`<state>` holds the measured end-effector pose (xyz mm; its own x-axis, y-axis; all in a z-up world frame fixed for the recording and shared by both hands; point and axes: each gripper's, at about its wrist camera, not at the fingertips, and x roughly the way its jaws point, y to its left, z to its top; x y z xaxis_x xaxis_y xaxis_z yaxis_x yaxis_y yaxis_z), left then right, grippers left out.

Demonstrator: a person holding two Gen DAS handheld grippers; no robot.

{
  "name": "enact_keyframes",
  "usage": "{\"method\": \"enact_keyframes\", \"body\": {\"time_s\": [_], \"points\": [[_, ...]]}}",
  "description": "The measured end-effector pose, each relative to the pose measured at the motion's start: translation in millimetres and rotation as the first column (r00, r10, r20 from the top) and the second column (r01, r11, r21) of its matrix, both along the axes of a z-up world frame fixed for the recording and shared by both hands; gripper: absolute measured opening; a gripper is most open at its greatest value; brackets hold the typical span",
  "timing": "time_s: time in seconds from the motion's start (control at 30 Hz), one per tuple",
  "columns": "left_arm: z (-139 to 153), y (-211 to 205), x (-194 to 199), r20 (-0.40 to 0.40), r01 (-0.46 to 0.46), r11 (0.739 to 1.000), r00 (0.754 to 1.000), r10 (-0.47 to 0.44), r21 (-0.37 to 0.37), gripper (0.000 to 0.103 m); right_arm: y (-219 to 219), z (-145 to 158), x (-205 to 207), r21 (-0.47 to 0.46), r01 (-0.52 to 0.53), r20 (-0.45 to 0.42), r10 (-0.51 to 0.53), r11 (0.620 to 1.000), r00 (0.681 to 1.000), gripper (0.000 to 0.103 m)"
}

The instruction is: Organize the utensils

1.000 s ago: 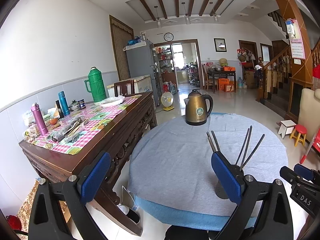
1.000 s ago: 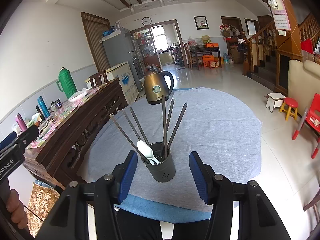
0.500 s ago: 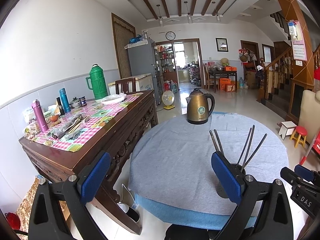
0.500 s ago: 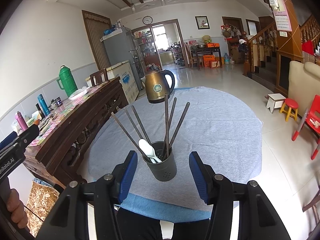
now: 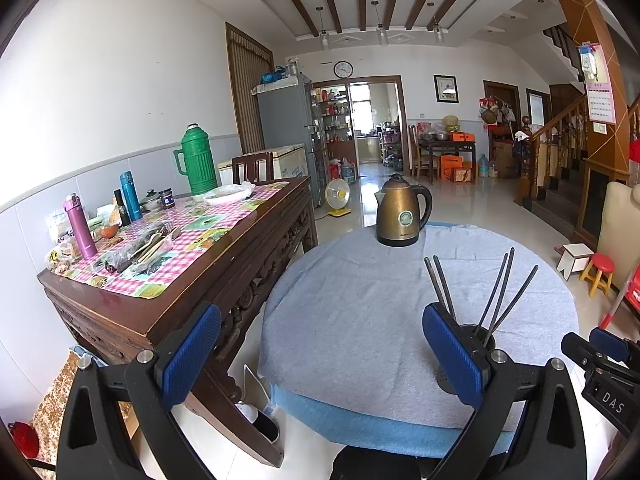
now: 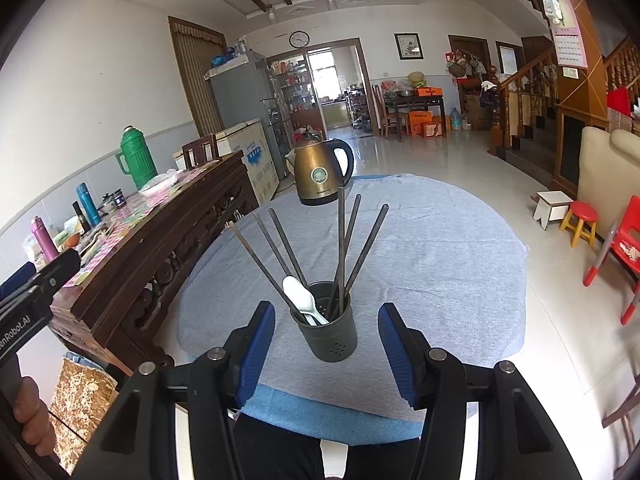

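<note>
Left wrist view: the left hand-held gripper (image 5: 320,352) hangs with its blue pads spread wide and nothing between them, over the near edge of a round desk (image 5: 360,320) covered in grey cloth. A dark utensil holder (image 5: 476,332) stands on the cloth, partly hidden behind the gripper's right finger; dark chopsticks (image 5: 496,292) fan up out of it. A bronze kettle (image 5: 402,212) stands at the desk's far edge. A wooden sideboard (image 5: 224,264) with a pink checked cloth runs along the left wall, carrying a green thermos (image 5: 198,160).

Right wrist view: the right hand-held gripper (image 6: 326,344) is spread, its pads on either side of the utensil holder (image 6: 330,336) but clear of it. The holder holds the chopsticks (image 6: 340,248) and a white spoon (image 6: 302,300). A hand (image 6: 30,416) grips the left gripper's handle at the left edge.
</note>
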<state>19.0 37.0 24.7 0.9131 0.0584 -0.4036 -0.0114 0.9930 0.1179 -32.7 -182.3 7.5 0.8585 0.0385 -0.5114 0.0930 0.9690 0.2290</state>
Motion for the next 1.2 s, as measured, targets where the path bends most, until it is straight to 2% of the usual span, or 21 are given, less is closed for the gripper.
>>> {"method": "enact_keyframes", "body": {"time_s": [1.2], "points": [[-4.6,5.1,9.6,-0.02,-0.006,1.0,1.0,0.006,-0.003,0.101,5.2,5.4,1.7,-0.019,0.002,0.007,-0.002,1.0,1.0,0.058]]}}
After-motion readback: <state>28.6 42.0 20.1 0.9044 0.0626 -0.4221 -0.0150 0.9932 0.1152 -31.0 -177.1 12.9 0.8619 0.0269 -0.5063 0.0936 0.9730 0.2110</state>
